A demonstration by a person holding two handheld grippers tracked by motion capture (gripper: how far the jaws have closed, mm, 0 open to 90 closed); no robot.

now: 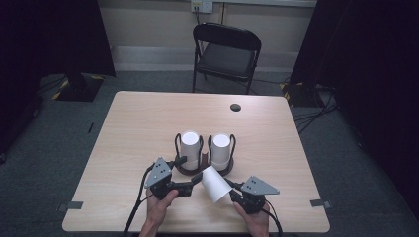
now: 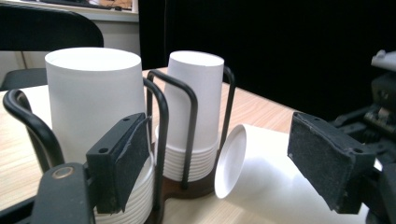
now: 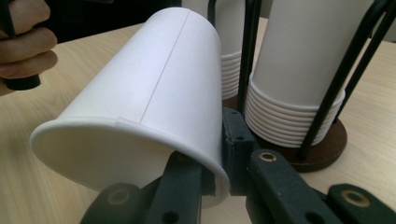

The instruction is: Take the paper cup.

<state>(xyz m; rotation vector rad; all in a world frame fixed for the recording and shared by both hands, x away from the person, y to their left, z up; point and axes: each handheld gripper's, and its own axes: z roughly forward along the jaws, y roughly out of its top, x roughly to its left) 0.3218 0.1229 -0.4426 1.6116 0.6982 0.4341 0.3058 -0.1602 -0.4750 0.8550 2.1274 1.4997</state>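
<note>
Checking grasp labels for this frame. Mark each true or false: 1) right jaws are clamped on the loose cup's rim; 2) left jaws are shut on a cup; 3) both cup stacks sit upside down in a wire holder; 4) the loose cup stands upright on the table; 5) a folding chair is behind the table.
1) True: the right gripper pinches the rim of the loose paper cup.
2) False: the left gripper is open, pads touching nothing.
3) True: the left stack and right stack stand bottom up in the wire holder.
4) False: it is tilted on its side, held off the table.
5) True: the black folding chair.
</note>
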